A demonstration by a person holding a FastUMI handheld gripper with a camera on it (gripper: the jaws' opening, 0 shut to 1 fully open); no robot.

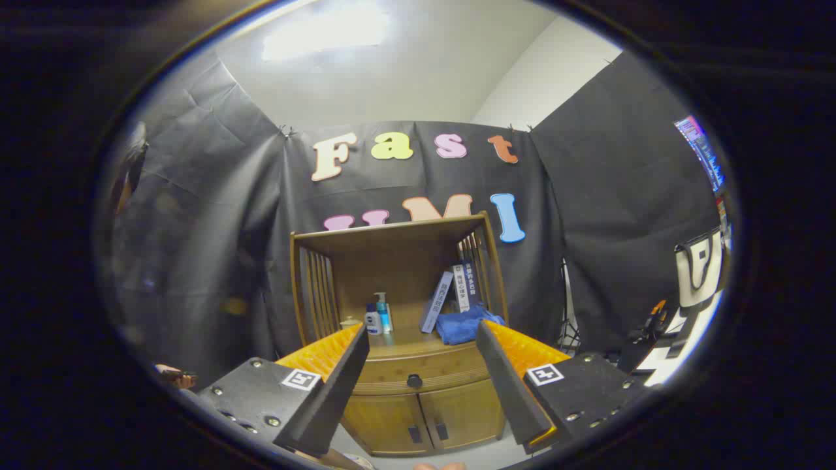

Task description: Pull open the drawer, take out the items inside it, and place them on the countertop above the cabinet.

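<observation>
- Here, the gripper [418, 356] hangs wide open, holding nothing.
- Beyond its fingers, the wooden cabinet's [418, 391] drawer [421, 373] sits shut, knob [414, 380] between them.
- A blue cloth [465, 325] lies on the countertop [398, 349].

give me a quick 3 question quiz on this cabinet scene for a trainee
1. True or false: the drawer is already pulled open.
2. What lies on the countertop nearest the leaning books? A) blue cloth B) a plate C) a mug
3. Fill in: the gripper fingers are spread ____, holding nothing, with the drawer knob seen between them.

Key
1. False. The drawer front sits flush with the cabinet, above two closed doors.
2. A. The blue cloth lies just below the books, to the right of the small bottles.
3. Apart (open).
</observation>
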